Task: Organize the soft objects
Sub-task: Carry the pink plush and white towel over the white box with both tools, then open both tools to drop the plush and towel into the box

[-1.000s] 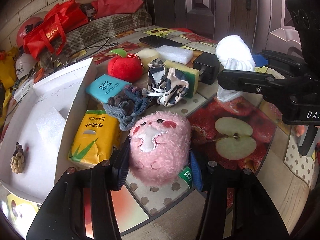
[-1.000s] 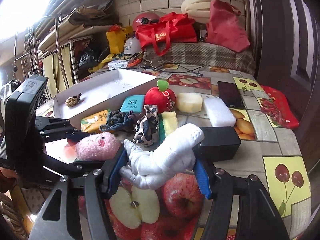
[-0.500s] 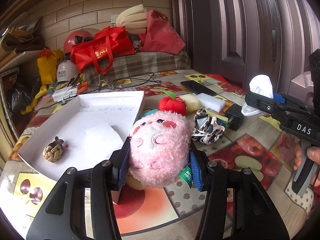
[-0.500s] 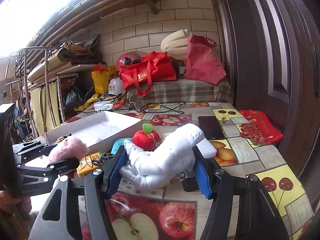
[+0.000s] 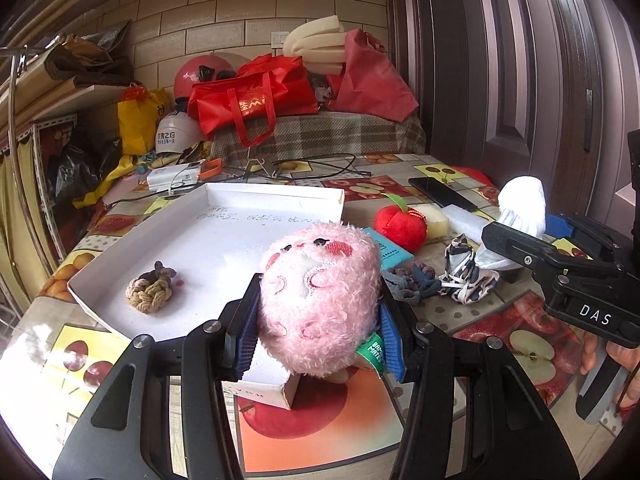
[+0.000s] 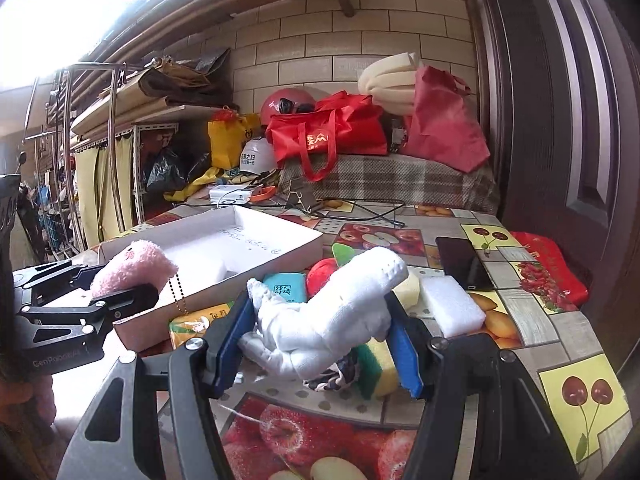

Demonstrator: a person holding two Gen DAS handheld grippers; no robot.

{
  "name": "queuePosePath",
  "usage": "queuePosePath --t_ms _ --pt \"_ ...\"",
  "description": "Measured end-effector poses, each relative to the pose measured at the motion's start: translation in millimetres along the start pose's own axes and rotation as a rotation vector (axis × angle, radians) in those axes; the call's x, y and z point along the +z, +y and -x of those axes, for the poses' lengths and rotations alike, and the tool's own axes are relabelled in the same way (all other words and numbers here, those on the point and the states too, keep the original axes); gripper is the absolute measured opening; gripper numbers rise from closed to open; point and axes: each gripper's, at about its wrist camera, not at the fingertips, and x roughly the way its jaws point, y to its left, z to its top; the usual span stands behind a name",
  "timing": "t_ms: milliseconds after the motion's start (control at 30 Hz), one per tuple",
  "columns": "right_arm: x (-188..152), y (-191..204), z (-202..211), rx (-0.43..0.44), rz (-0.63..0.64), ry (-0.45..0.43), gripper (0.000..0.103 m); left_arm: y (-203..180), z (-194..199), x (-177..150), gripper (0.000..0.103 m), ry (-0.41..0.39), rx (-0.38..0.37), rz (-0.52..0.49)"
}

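My left gripper is shut on a fluffy pink plush toy, held in the air over the near corner of the white tray. A knotted rope ball lies in the tray's left part. My right gripper is shut on a white towel-like soft item, lifted above the table. From the right wrist view the pink plush toy shows at the left in the left gripper. From the left wrist view the white soft item shows at the right.
On the fruit-print table lie a red plush apple, a teal packet, a grey scrunchie, a camouflage cloth, a yellow-green sponge, white foam, a yellow tissue pack and a phone. Red bags and helmets crowd the back.
The left gripper has carried the pink plush up and leftwards from the table's objects to the tray's near corner. The right gripper has lifted the white item and tilted more level.
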Motion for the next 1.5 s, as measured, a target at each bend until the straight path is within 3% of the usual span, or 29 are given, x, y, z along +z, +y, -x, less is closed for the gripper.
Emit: queuePosePath --t_ms 300,767,1000,1300,1333,1400,1433,1467,1500 --pt "8.5 19.7 -21.6 0.052 0.019 0.003 0.063 40.8 -8.3 3.0 0.051 -0.011 0.096 0.028" --pt "25.1 86.2 -67.9 0.198 0.079 0.022 0.063 127.7 -34.7 11.4 0.051 0.0 0.245 0.17" --pt "33.7 121.6 -96.3 0.25 0.083 0.056 0.063 151.0 -46.5 12.8 0.052 0.038 0.268 0.209" --pt "35.9 123.9 -120.3 0.237 0.035 0.138 0.068 152.6 -64.5 13.3 0.054 0.128 0.265 0.205" --pt "35.7 124.0 -120.0 0.235 0.036 0.14 0.07 152.7 -64.3 13.2 0.058 0.128 0.281 0.208" --pt "35.4 125.2 -118.4 0.227 0.041 0.138 0.089 153.4 -62.3 12.7 0.078 0.122 0.304 0.215" --pt "35.4 125.9 -116.8 0.221 0.046 0.131 0.093 153.9 -60.8 12.5 0.093 0.114 0.316 0.218" --pt "35.6 126.5 -115.6 0.215 0.051 0.124 0.103 154.9 -58.5 11.9 0.097 0.103 0.326 0.226" --pt "36.2 126.3 -114.7 0.212 0.052 0.116 0.103 155.8 -57.2 11.7 0.098 0.096 0.33 0.232"
